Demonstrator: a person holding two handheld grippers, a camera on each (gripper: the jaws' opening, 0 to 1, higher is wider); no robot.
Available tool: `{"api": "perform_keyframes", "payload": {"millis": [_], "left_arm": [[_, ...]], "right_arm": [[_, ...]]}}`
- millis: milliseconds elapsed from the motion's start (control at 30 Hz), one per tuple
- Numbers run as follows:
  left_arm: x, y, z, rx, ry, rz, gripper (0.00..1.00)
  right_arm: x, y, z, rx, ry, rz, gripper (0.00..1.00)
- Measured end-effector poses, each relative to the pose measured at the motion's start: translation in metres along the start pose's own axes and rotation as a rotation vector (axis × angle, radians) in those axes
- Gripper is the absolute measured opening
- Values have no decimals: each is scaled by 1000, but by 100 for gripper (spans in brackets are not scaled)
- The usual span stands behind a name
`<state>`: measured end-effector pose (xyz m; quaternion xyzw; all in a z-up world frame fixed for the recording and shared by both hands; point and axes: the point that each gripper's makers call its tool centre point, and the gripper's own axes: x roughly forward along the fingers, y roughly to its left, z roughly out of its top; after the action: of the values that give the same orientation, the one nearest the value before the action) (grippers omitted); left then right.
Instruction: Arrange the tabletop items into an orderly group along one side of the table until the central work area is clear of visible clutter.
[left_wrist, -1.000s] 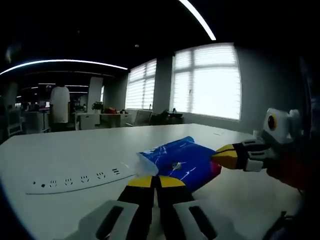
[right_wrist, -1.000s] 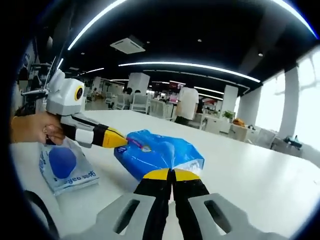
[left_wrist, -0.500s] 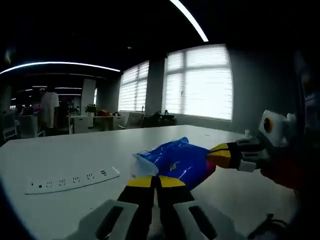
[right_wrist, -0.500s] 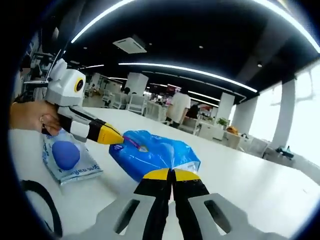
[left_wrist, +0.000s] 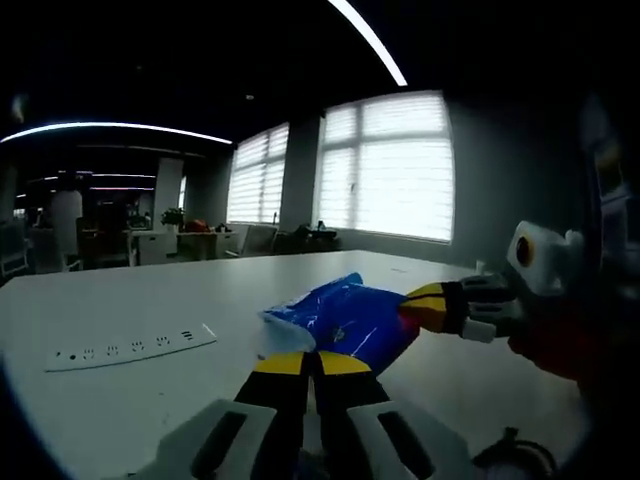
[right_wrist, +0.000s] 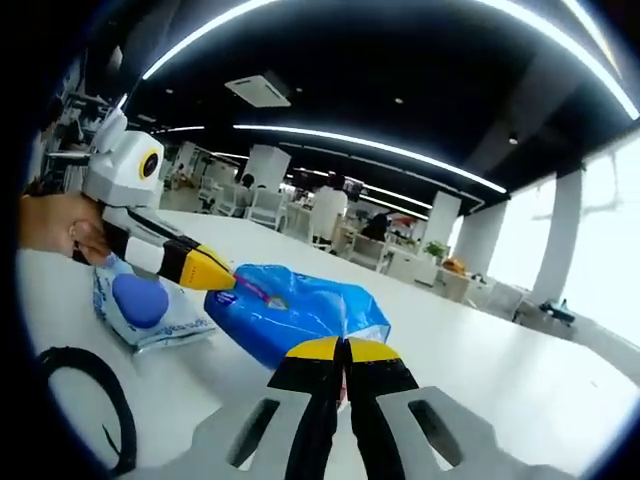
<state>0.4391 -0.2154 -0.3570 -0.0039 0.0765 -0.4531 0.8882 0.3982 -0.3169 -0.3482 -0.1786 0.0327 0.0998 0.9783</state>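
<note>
The blue bag (left_wrist: 345, 322) lies on a white counter (left_wrist: 150, 300) in a dim office with bright blinded windows, its long axis running between the left gripper (left_wrist: 312, 364), clenched on its near end, and the right gripper (left_wrist: 425, 308), clenched on its far end, with a white power strip (left_wrist: 130, 346) lying apart. In the right gripper view, under ceiling light strips, the same bag (right_wrist: 300, 315) is pinched by the right gripper (right_wrist: 340, 350) and the left gripper (right_wrist: 215, 275), beside a pale packet with a blue circle (right_wrist: 145, 305) whose print is unreadable and a black cable (right_wrist: 95, 400).

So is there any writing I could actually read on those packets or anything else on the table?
Nothing reads clearly.
Blue bag: small print and a label near its top edge, too blurred to read.
Clear pouch with a blue ball: a line of blue lettering along its edge, too small and warped to make out.
White power strip: sockets only, no legible marking.
</note>
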Motion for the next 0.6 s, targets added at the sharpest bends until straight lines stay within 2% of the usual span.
{"api": "perform_keyframes", "payload": {"millis": [267,367,600], "left_arm": [[-16,-16,0,6,-6,-12,1],[-22,-20,0,16,-18,1,1],[-29,-33,-4,22,-12,-16,1]], "right_arm": [[-16,5,3,15,-23,0,0],[-21,8,3,22,-31,3,0],[-34,10,-2,31,-28,-3,0]]}}
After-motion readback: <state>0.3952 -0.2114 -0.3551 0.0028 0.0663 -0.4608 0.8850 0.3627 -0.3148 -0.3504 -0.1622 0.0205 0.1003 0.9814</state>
